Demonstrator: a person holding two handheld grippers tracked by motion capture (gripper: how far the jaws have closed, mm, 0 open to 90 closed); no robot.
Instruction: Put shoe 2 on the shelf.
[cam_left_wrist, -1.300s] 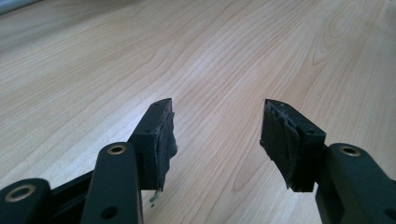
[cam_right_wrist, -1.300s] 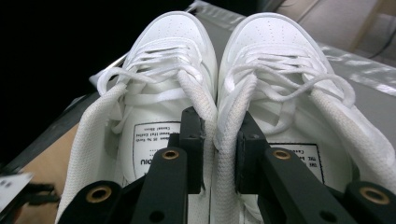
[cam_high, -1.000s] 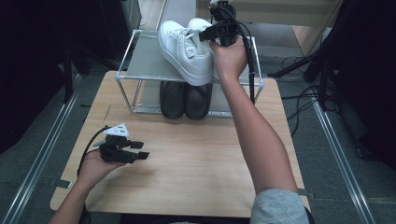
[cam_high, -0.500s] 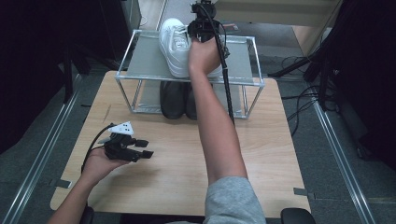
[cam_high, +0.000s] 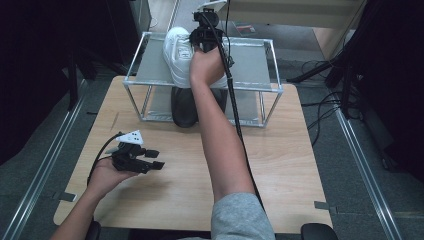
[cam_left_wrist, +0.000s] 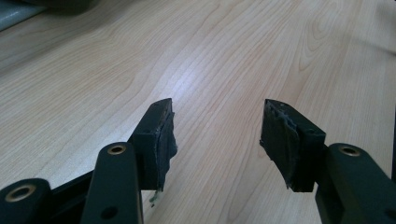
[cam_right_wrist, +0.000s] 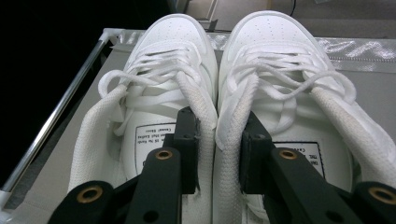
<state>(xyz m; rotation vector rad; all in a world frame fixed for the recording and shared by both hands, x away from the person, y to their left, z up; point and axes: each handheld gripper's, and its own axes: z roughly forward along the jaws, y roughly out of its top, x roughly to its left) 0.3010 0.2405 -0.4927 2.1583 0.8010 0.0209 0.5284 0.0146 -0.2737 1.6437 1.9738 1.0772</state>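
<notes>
A pair of white sneakers (cam_high: 178, 56) (cam_right_wrist: 187, 56) stands side by side on top of a metal rack (cam_high: 250, 89), toes pointing away. My right gripper (cam_high: 201, 44) (cam_right_wrist: 218, 136) reaches down from behind, with one jaw inside each shoe and the two inner collars between the jaws. Those jaws have just been opening and sit loosely beside the collars. My left gripper (cam_high: 155, 159) (cam_left_wrist: 217, 135) rests in the hand low over the wooden table (cam_high: 300, 165) at the front left. It is open, with only bare wood between its pads.
A pair of black shoes (cam_high: 182, 107) sits on the rack's lower level under the grey shelf. The right forearm stretches across the middle of the table. A cable runs along it. Dark floor and metal rails flank the table.
The right hand has carried the white sneakers leftward along the rack top and lowered them onto it. Its jaws look a little wider. The left gripper has stayed put.
</notes>
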